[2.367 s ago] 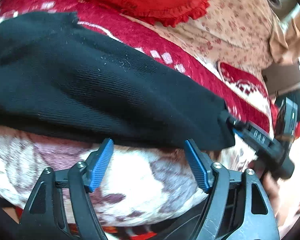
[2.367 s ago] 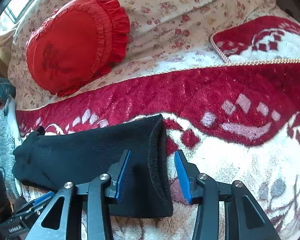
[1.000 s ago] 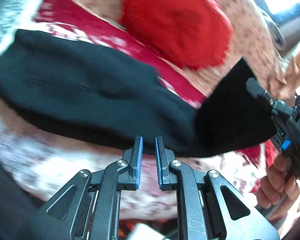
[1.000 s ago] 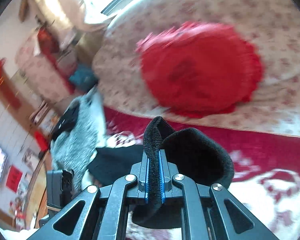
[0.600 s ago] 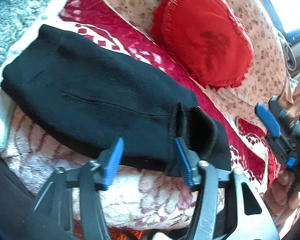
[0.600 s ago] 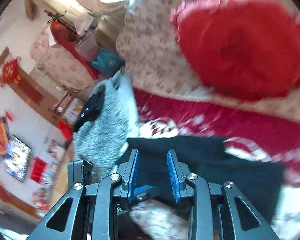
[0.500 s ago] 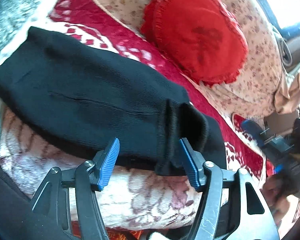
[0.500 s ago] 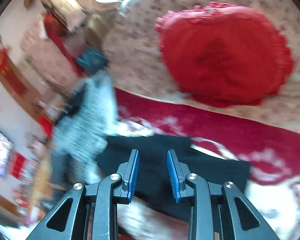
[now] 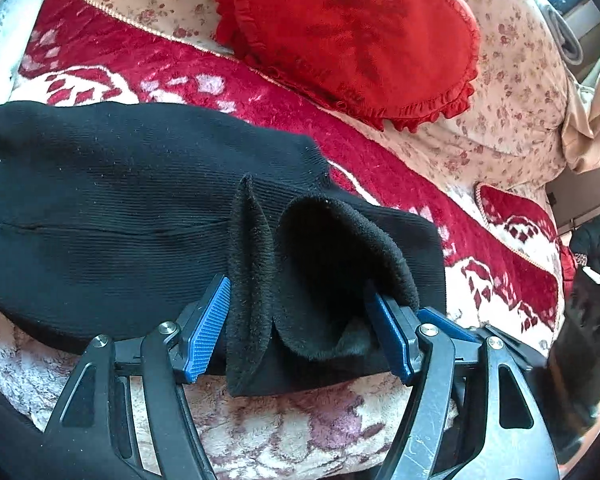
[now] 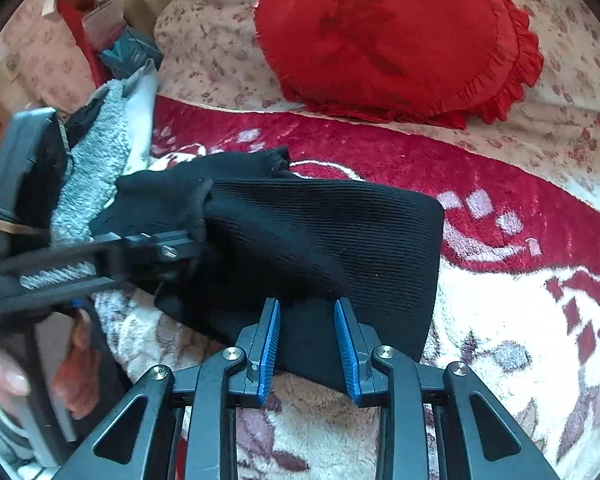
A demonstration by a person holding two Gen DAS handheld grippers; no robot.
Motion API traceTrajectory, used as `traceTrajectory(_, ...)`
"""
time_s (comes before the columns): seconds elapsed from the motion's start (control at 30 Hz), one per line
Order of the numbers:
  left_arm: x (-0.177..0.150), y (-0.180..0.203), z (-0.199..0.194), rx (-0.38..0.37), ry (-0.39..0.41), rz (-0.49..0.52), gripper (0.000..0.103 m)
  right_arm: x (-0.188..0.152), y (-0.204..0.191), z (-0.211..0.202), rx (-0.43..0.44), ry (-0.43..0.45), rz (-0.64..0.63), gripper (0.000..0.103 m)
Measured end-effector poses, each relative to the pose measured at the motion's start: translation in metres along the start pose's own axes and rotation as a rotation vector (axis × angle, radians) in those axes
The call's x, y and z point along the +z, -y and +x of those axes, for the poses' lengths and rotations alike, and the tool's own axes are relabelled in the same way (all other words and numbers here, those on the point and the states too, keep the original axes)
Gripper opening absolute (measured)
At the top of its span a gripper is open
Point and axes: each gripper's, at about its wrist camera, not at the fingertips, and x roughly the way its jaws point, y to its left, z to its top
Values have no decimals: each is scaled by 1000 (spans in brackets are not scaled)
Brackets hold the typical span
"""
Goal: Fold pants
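Note:
The black ribbed pants (image 9: 112,208) lie folded on the red and white blanket (image 9: 500,280). One end is doubled back over the rest, and its fleecy cuff (image 9: 332,280) stands open. My left gripper (image 9: 296,320) is open, its blue pads on either side of that cuff. In the right wrist view the pants (image 10: 320,240) lie as a folded slab. My right gripper (image 10: 306,332) is open at their near edge and holds nothing. The left gripper's fingers (image 10: 112,252) reach in from the left at the cuff end.
A red heart-shaped frilled cushion (image 9: 352,36) leans on the floral sofa back (image 9: 512,92). A grey fluffy cloth (image 10: 96,164) lies at the left end of the seat. The person's hand (image 10: 72,376) holds the left tool.
My right gripper carried the cuff end over the pants, let go and drew back toward the near edge. My left gripper opened and moved in around the cuff.

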Motion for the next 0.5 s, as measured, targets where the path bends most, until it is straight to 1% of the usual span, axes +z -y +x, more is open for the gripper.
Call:
traceTrajectory(0.03, 2, -3, -2, -16, -10, -16, 69, 1, 4, -6, 11, 14, 19, 28)
traceTrajectory(0.1, 2, -9, -13, -42, 3, -25, 69, 5, 8, -18, 22, 77, 34, 28)
traceTrajectory(0.13, 3, -13, -20, -27, 21, -27, 69, 8, 8, -24, 25, 118, 22, 28)
traceTrajectory(0.2, 4, -22, -27, -2, 40, -36, 69, 15, 1, -23, 14, 144, -7, 28)
traceTrajectory(0.3, 5, -36, -32, 7, 35, -72, 69, 25, -13, -4, -15, 133, -36, 27)
traceTrajectory(0.33, 5, -38, -33, 11, 37, -75, 69, 25, -21, 6, -31, 117, -51, 27)
traceTrajectory(0.4, 5, -40, -35, 14, 42, -76, 69, 17, -40, 22, -10, 75, -113, 27)
traceTrajectory(0.47, 4, -36, -32, 5, 31, -65, 69, 4, -57, 30, 24, 37, -182, 27)
traceTrajectory(0.5, 3, -32, -30, -3, 24, -53, 69, 1, -60, 30, 18, 34, -201, 27)
